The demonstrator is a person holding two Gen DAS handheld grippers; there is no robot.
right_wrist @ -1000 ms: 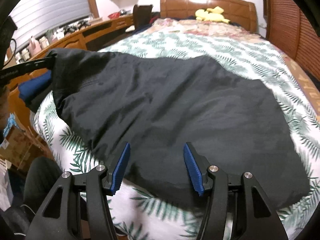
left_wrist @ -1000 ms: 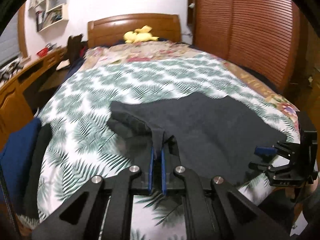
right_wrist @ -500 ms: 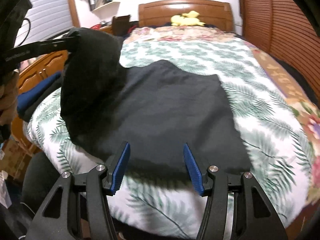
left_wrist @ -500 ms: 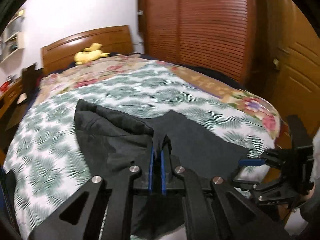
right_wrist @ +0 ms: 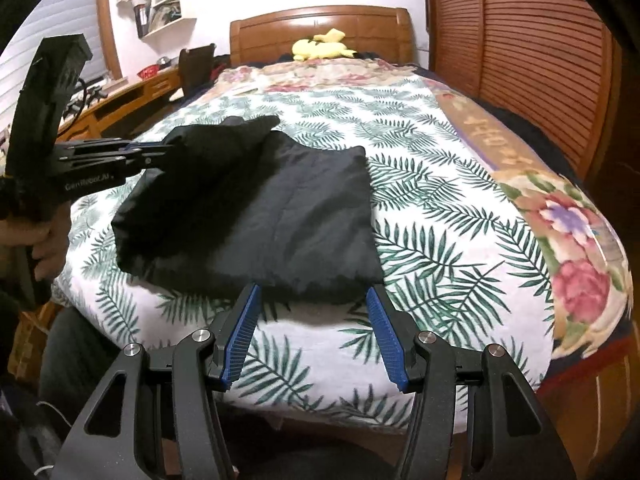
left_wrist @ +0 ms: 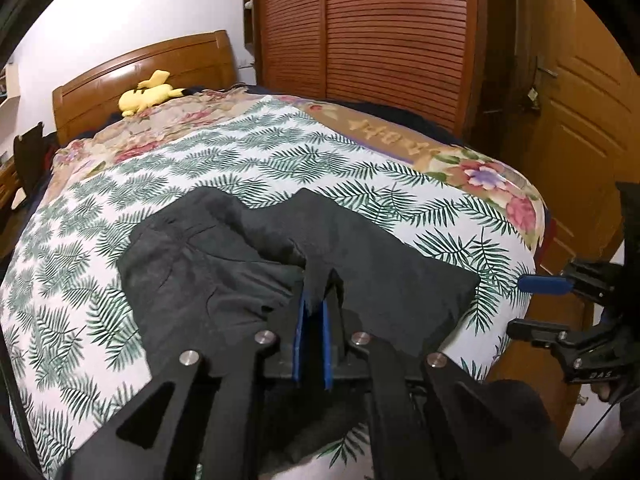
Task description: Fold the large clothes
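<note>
A large black garment (right_wrist: pixel 280 216) lies on the bed near its foot edge, one side lifted and folded over the rest; it also shows in the left wrist view (left_wrist: pixel 208 280). My left gripper (left_wrist: pixel 311 312) is shut on a bunched edge of the garment and holds it above the lower layer; it shows from the side in the right wrist view (right_wrist: pixel 160 148). My right gripper (right_wrist: pixel 312 300) is open and empty, just in front of the garment's near hem; it shows at the right of the left wrist view (left_wrist: pixel 536 304).
The bed has a palm-leaf sheet (right_wrist: pixel 432 208) and a floral blanket (right_wrist: pixel 568 216) along the right side. A yellow plush toy (right_wrist: pixel 320 46) lies by the wooden headboard (right_wrist: pixel 320 24). A desk (right_wrist: pixel 132 92) stands left, slatted wardrobe doors (right_wrist: pixel 520 40) right.
My left gripper has carried the garment's edge across to the right, folding the cloth over itself. The garment now covers a narrower patch. My right gripper has stayed open and drawn back from the hem.
</note>
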